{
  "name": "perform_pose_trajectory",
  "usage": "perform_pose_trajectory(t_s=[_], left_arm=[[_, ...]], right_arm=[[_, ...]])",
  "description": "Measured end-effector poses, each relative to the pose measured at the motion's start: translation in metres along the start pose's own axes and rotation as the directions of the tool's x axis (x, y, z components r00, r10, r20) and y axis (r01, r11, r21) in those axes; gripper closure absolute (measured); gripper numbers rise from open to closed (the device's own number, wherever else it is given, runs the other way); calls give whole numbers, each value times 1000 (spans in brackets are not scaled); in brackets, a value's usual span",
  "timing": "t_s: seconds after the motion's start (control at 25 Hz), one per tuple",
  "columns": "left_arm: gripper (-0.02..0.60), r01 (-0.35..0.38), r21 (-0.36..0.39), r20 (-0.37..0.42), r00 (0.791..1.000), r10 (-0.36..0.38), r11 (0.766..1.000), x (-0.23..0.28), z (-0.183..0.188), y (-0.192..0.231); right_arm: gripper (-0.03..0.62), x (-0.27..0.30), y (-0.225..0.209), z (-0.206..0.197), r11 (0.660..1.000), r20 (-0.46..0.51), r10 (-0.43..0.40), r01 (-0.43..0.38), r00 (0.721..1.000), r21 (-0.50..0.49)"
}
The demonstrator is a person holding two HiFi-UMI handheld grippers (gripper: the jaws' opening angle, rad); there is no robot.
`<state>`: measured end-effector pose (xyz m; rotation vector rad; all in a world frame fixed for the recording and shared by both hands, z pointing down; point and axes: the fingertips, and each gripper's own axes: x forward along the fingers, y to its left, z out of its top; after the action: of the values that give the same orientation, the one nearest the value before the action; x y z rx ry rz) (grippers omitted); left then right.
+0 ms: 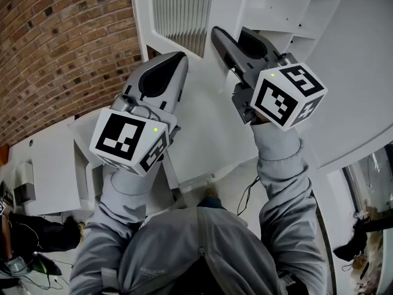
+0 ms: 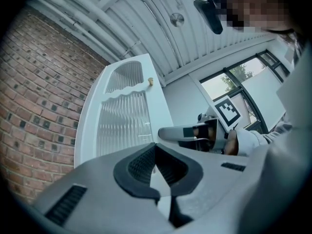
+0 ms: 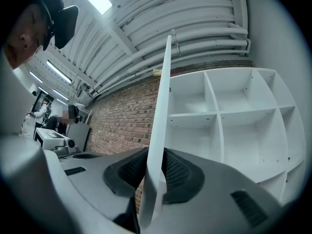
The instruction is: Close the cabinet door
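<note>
The white cabinet door (image 1: 181,11), with a ribbed glass panel and a small knob (image 2: 150,81), stands swung out from the open white cabinet (image 3: 219,111). My right gripper (image 3: 153,172) is shut on the door's thin free edge (image 3: 161,126), which runs up between its dark pads. In the head view the right gripper (image 1: 221,39) reaches the door from the right. My left gripper (image 1: 178,57) is held just beside the door, not touching it. Its jaws (image 2: 156,147) are shut tip to tip with nothing in them. The left gripper view shows the door's face (image 2: 124,116) and the right gripper (image 2: 168,133) at its edge.
A brick wall (image 1: 61,42) runs behind and to the left of the cabinet. The cabinet's shelves (image 1: 288,5) hold nothing. White tables with equipment (image 1: 37,165) stand lower left. Windows (image 2: 234,82) lie to the right, and a person stands far off (image 3: 41,113).
</note>
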<state>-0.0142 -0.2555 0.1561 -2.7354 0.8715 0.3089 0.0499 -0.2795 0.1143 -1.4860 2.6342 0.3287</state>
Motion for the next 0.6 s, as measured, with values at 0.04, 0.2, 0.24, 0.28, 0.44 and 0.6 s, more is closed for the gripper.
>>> perform_pose_trajectory(t_s=[0.04, 0.2, 0.24, 0.28, 0.44, 0.6], left_arm=[[577, -1, 3, 2, 1000, 1, 1000, 3, 0, 0], [577, -20, 16, 15, 1000, 20, 1000, 17, -2, -2], [577, -24, 15, 18, 1000, 24, 1000, 20, -3, -4], [577, -29, 14, 23, 999, 29, 999, 23, -4, -5], [577, -50, 23, 41, 998, 49, 998, 37, -4, -6], [577, -61, 33, 55, 997, 59, 998, 50, -2, -10]], right_arm=[[503, 0, -2, 0, 1000, -1, 7, -7, 1000, -1], [503, -2, -14, -2, 1000, 5, 29, -29, 1000, 9], [503, -3, -16, -3, 999, 5, 31, -31, 1000, 15], [503, -3, -18, -3, 999, 3, 36, -36, 999, 21], [503, -1, -23, -4, 997, -1, 76, -76, 997, 28], [503, -3, -32, -6, 994, -4, 105, -105, 994, 33]])
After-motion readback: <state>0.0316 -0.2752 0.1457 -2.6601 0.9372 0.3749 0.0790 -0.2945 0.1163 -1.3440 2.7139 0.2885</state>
